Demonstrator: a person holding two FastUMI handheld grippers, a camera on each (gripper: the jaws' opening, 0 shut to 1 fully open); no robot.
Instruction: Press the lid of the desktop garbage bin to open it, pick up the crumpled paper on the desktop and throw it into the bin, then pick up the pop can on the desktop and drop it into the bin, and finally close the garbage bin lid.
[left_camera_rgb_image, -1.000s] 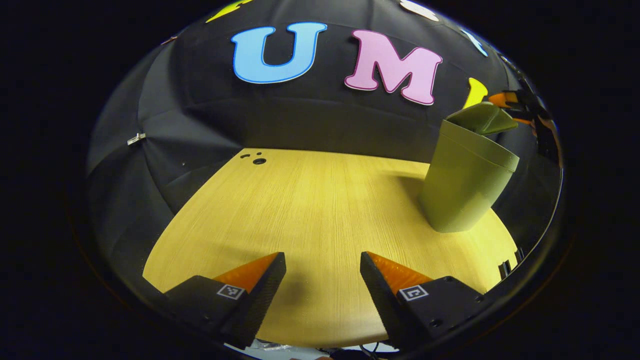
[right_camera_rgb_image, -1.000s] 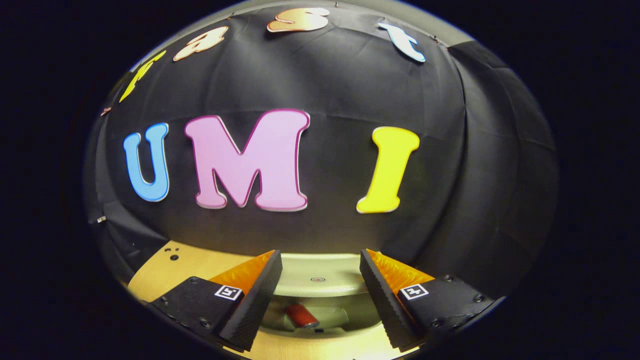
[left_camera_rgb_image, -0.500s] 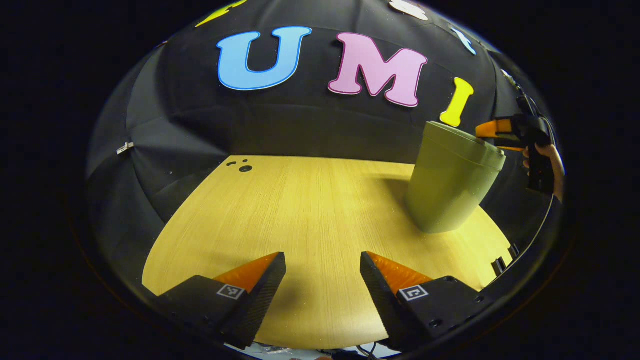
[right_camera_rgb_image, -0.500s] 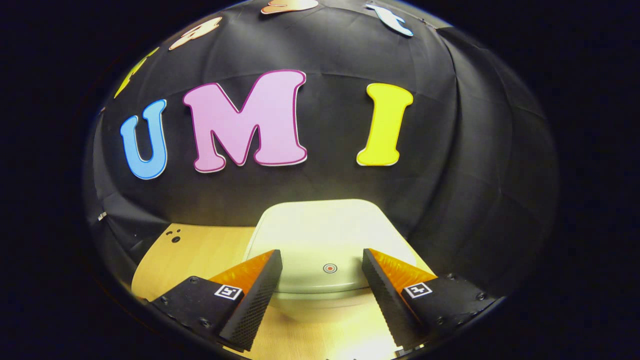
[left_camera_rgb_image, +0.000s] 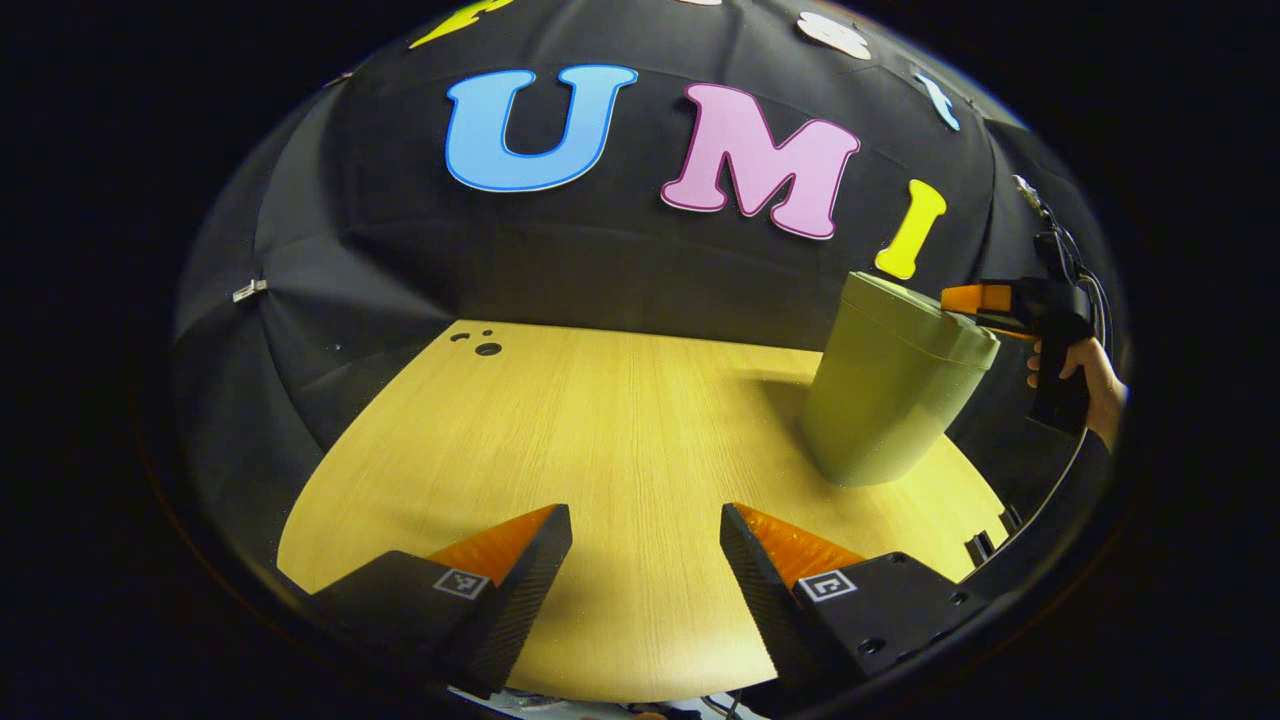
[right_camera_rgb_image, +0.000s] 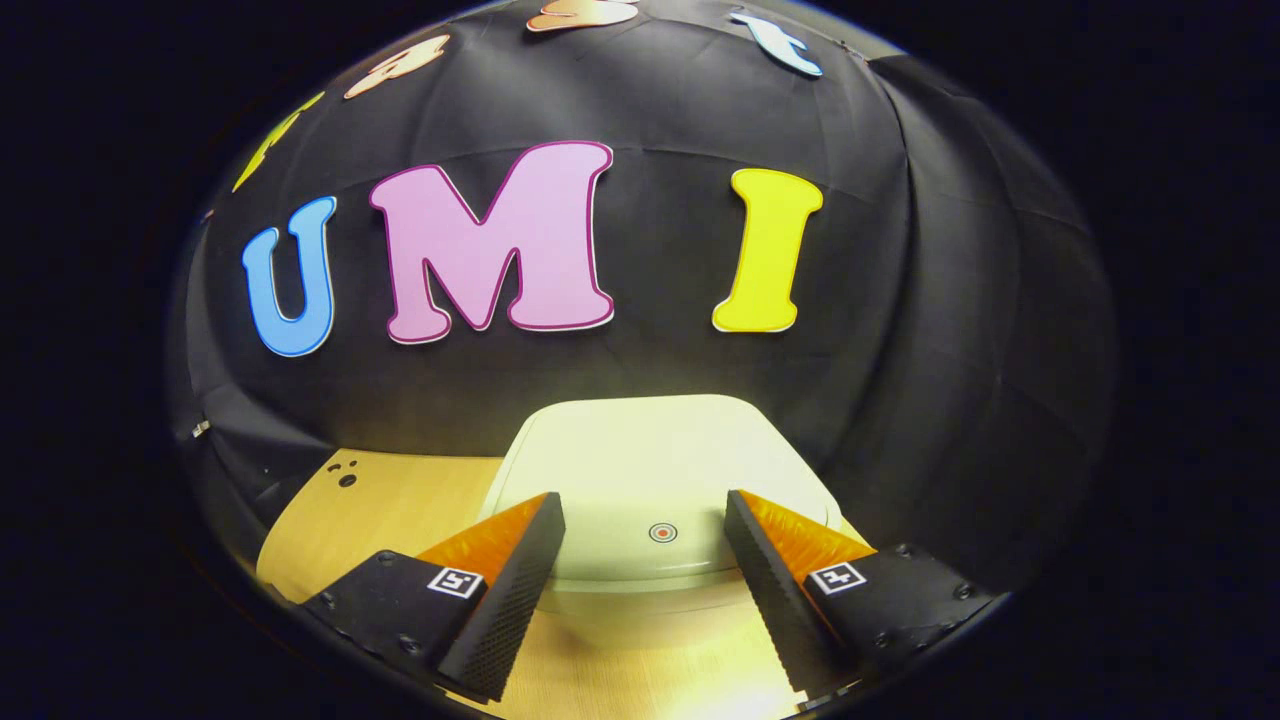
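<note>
The green garbage bin (left_camera_rgb_image: 885, 400) stands on the wooden counter (left_camera_rgb_image: 600, 450) near its right edge, with its lid (right_camera_rgb_image: 650, 480) down flat. The right tool (right_camera_rgb_image: 645, 545) sits just above the lid's front edge, fingers apart and holding nothing, and a hand (left_camera_rgb_image: 1095, 375) grips its handle beside the bin. The left tool (left_camera_rgb_image: 645, 565) hovers over bare counter well apart from the bin, fingers apart and empty.
</note>
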